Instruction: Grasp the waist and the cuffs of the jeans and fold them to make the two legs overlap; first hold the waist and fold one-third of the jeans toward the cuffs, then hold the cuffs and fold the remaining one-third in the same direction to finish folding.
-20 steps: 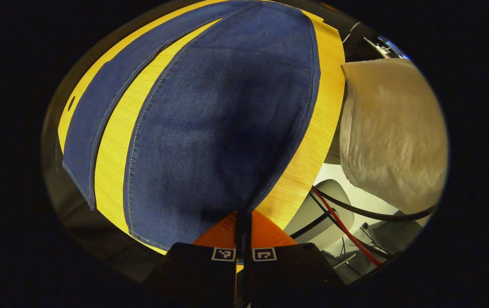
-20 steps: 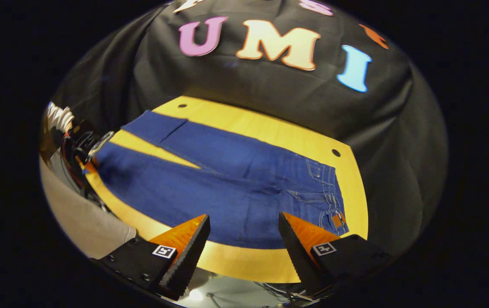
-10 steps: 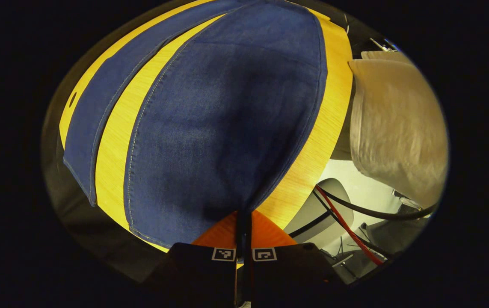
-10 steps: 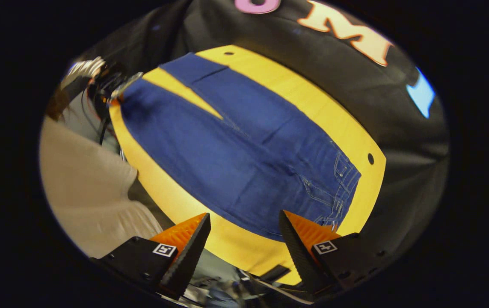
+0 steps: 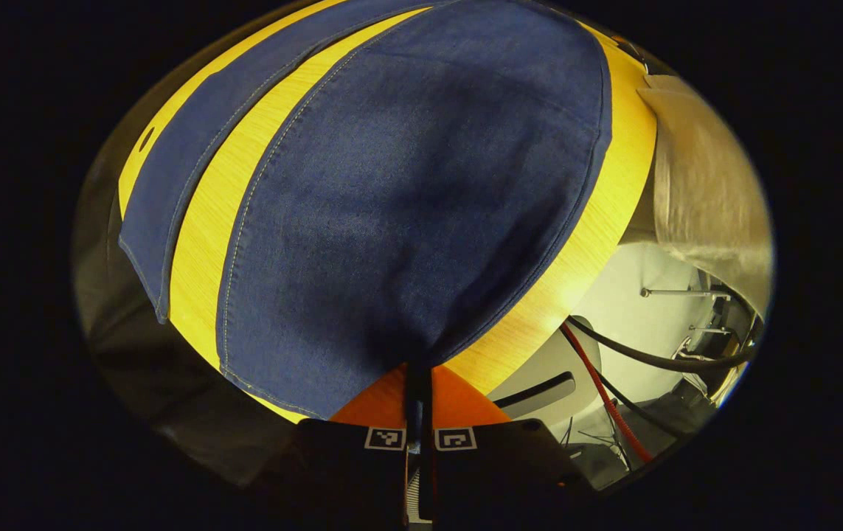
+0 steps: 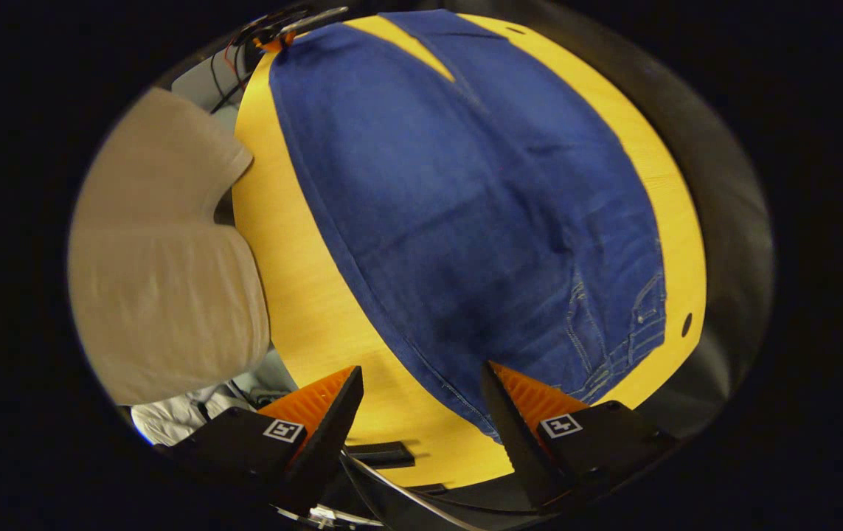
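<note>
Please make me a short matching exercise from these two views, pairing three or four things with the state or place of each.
Things:
1. left gripper
2. right gripper
3. blue denim jeans
4. yellow wooden table

States or places:
A. fingers apart, near the waist end
B. lying spread out, legs apart
C. under the jeans
D. shut on a leg cuff

Pairs: 1-D, 2-A, 3-B, 4-C

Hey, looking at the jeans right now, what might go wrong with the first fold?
The left gripper pinches only the corner of the near leg's cuff, so the denim could slip out when lifted. The right gripper is open above the table's edge, beside the waist, not on it; lifting now would probably drag the jeans askew.
</note>
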{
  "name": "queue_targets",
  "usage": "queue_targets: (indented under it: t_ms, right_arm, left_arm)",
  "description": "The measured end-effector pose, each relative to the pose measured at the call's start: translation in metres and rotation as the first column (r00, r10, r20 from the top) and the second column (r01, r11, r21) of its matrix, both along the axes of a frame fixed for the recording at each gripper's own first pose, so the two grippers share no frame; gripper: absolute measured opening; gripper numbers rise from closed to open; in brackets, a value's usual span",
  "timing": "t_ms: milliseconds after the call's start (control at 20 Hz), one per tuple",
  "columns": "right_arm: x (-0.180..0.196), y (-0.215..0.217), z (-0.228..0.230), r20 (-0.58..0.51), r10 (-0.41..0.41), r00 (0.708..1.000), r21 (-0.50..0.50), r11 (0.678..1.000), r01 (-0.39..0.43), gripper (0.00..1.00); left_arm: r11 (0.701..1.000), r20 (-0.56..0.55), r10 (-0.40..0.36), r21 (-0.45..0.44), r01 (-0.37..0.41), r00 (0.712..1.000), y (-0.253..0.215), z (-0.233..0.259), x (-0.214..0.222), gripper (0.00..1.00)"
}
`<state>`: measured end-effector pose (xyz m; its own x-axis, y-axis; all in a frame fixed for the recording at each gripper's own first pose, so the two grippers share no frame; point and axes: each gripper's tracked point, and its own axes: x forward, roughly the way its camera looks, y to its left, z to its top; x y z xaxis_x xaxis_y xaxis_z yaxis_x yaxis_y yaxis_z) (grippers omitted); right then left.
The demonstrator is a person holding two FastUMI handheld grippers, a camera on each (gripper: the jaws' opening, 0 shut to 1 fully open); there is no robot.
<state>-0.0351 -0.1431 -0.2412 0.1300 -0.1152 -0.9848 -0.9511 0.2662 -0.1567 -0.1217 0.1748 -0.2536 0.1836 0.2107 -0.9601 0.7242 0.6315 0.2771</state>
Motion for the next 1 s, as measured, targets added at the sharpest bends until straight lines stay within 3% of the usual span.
queue_targets:
  t_ms: [250,600,750,950,1000]
  right_arm:
    - [0.0,-0.014,-0.025,-0.052,0.097,0.994,-0.073,0.992,-0.1,1.0]
    - [0.015,-0.017,-0.04,-0.04,0.037,0.999,-0.065,0.997,-0.039,0.94]
    - [0.018,-0.02,-0.041,-0.024,0.047,0.999,-0.065,0.997,-0.049,0.85]
    - [0.015,-0.019,-0.04,-0.013,0.003,1.0,-0.071,0.997,-0.004,0.86]
    - [0.014,-0.02,-0.04,-0.013,-0.023,1.0,-0.076,0.997,0.022,0.82]
  left_arm:
    - [0.999,-0.031,0.033,0.015,-0.032,0.999,0.0,-0.001,0.0,0.0]
    - [0.999,-0.039,0.036,0.034,-0.035,0.999,-0.001,0.0,0.001,0.0]
    - [0.999,-0.044,0.049,0.021,-0.048,0.998,-0.001,-0.001,0.002,0.0]
    - [0.998,-0.046,0.059,0.003,-0.059,0.997,-0.001,-0.001,0.002,0.0]
    - [0.998,-0.045,0.06,-0.001,-0.06,0.997,-0.001,-0.001,0.002,0.0]
